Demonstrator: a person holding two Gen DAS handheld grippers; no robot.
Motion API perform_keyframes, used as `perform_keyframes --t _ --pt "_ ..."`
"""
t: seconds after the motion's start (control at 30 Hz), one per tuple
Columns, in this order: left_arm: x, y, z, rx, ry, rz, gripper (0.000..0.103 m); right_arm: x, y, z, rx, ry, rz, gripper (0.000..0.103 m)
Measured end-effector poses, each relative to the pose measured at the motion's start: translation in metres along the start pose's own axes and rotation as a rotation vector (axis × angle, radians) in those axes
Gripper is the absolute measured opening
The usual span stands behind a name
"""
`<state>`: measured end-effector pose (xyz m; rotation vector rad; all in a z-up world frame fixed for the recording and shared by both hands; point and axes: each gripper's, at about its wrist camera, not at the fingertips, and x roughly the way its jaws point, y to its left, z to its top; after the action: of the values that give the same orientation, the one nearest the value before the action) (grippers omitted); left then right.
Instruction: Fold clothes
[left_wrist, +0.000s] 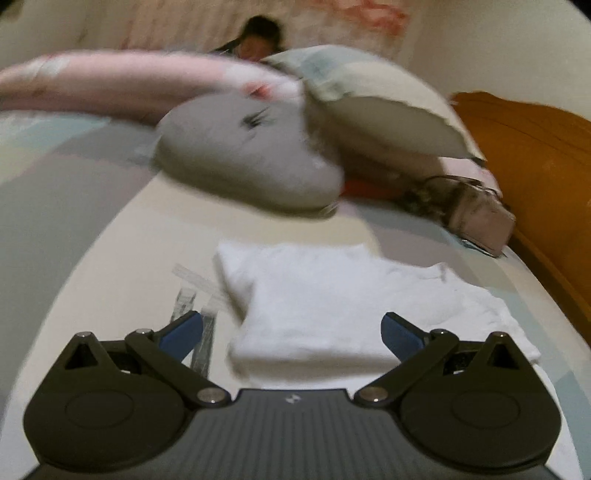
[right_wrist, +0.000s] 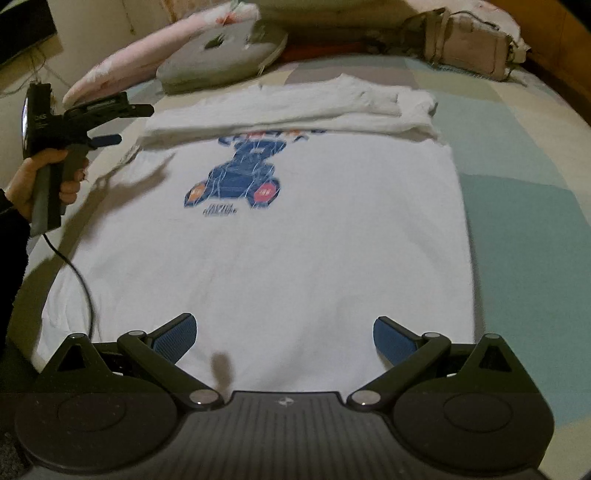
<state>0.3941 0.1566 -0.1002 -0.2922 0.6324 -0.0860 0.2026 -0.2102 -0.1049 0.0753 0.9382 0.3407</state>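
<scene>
A white T-shirt (right_wrist: 280, 229) lies flat on the bed (right_wrist: 524, 206), print side up. The print (right_wrist: 236, 173) is blue with one orange spot and one red spot. The far end of the shirt is folded over into a thick band (right_wrist: 295, 107) that runs from side to side across the bed.

The right tool (right_wrist: 284, 336) is over the near end of the shirt. Its two blue fingers (right_wrist: 177, 334) are spread wide apart, and nothing is between them. The shirt's near edge runs just under the fingers. I cannot tell if they touch the cloth.

The left tool (right_wrist: 107, 138) is at the left side of the bed, beside the folded band at the shirt's far left corner. A hand (right_wrist: 44, 177) holds its handle, and a black cord (right_wrist: 81, 280) hangs down from it over the left edge of the shirt. In its own view the left tool (left_wrist: 291, 332) is wide open too, with its blue fingers (left_wrist: 184, 330) apart and nothing held. The white folded cloth (left_wrist: 332, 302) sits right in front of it, between the fingers and a bit to the right. The picture is blurry here.

At the far end of the bed lie a gray cushion (right_wrist: 221, 55), a pink pillow (right_wrist: 122, 62) and a pinkish bag (right_wrist: 469, 44). The bed cover has big blocks of pale green, cream and gray. An orange wooden board (left_wrist: 535, 155) stands along the bed's right edge.
</scene>
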Motion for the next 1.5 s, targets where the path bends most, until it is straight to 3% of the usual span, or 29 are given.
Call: perform_keyframes --t 0.17,0.27,0.33,0.47,0.57,0.7,0.9,1.0,1.13,1.2,1.3,1.37,1.43,1.5 --pt "0.015 -0.011 0.019 0.052 -0.016 -0.022 0.098 -0.002 -0.001 0.001 -0.003 -0.001 -0.009 0.103" --pt "0.009 -0.018 0.017 0.050 -0.068 -0.161 0.100 0.002 -0.001 0.001 -0.005 0.009 -0.013 0.103" --pt "0.017 -0.027 0.015 0.079 -0.033 -0.216 0.100 0.005 -0.002 0.002 -0.003 0.016 -0.013 0.103" --pt "0.056 -0.019 0.012 0.050 0.110 -0.093 0.100 0.010 -0.004 0.002 0.002 0.025 -0.013 0.103" --pt "0.062 -0.008 0.006 0.052 0.113 -0.064 0.098 0.006 -0.006 0.000 -0.001 0.022 -0.017 0.103" --pt "0.046 -0.027 0.009 0.128 0.131 0.021 0.098 0.004 -0.011 0.000 0.012 0.020 -0.026 0.103" --pt "-0.008 -0.063 0.019 0.212 0.131 -0.051 0.101 -0.003 -0.015 0.015 0.041 -0.018 0.041 0.103" --pt "-0.028 -0.092 0.009 0.330 0.126 -0.060 0.102 -0.005 -0.020 0.028 0.064 -0.041 0.082 0.103" --pt "-0.027 -0.118 -0.022 0.473 0.115 -0.041 0.102 -0.006 -0.028 0.052 0.096 -0.092 0.134 0.103" --pt "-0.016 -0.119 -0.036 0.488 0.132 -0.036 0.102 -0.004 -0.034 0.071 0.107 -0.131 0.150 0.103" --pt "-0.004 -0.112 -0.054 0.472 0.134 -0.032 0.102 0.009 -0.051 0.106 0.142 -0.153 0.159 0.090" --pt "0.000 -0.102 -0.058 0.433 0.161 -0.050 0.102 0.024 -0.068 0.128 0.201 -0.155 0.162 0.073" --pt "0.003 -0.092 -0.059 0.390 0.190 -0.066 0.102 0.043 -0.086 0.148 0.281 -0.163 0.187 0.063" --pt "-0.003 -0.084 -0.057 0.358 0.178 -0.077 0.102 0.066 -0.106 0.164 0.389 -0.168 0.219 0.061"
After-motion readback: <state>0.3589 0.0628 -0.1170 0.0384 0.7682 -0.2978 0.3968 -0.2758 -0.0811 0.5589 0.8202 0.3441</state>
